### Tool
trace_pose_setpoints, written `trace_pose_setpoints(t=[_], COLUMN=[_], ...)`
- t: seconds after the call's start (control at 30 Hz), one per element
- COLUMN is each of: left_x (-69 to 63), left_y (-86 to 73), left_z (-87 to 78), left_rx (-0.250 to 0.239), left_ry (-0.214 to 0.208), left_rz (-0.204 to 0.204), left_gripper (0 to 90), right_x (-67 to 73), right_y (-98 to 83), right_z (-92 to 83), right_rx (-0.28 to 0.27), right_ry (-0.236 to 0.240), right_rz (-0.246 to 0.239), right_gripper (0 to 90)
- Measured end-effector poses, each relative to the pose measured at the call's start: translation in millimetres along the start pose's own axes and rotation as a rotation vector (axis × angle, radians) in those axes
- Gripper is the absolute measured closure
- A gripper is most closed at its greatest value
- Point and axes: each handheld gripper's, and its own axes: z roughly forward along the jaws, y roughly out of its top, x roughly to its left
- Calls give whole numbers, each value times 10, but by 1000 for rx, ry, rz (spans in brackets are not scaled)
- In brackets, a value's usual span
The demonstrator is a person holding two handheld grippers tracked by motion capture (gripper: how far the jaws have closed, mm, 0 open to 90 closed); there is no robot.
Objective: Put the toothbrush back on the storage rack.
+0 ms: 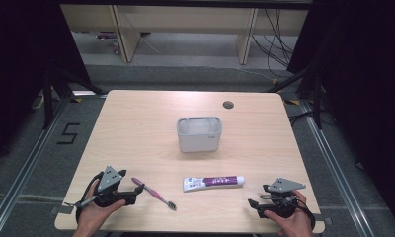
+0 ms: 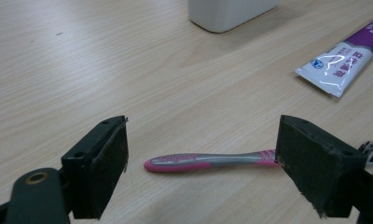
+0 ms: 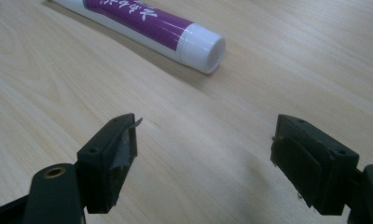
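The toothbrush (image 1: 154,193) lies flat on the table (image 1: 136,128) near its front edge, left of the middle, its pink and grey handle toward the left and its bristle head pointing toward the front edge. In the left gripper view the handle (image 2: 208,161) lies on the wood just beyond the jaws and across the gap between them, with the bristle end passing behind the right-hand jaw. The left hand-held gripper (image 1: 135,196) sits low by the front left corner, its jaws spread wide with nothing between the pads, just beside the handle end of the toothbrush. The toothpaste tube (image 1: 214,182), white and purple, lies flat near the front edge about the middle, its cap toward the right. The right hand-held gripper (image 1: 253,205) rests by the front right corner, jaws also spread and holding nothing; in the right gripper view the cap of the tube (image 3: 204,48) lies a little beyond the jaws. A white container (image 1: 199,134) stands upright at the middle of the table, well apart from both.
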Motion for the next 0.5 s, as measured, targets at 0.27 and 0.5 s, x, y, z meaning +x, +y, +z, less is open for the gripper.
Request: trace_pose_setpoints(t=[0.27, 0.5], left_x=[-25, -56], left_y=[25, 63], left_z=[11, 53], left_rx=[12, 64], left_ry=[-58, -113], left_rz=[65, 170], left_gripper=[163, 182], right_x=[16, 16], right_y=[0, 11], right_z=[4, -14], right_rx=[3, 8], right_ry=[12, 12], right_rz=[20, 37], right_gripper=[236, 242])
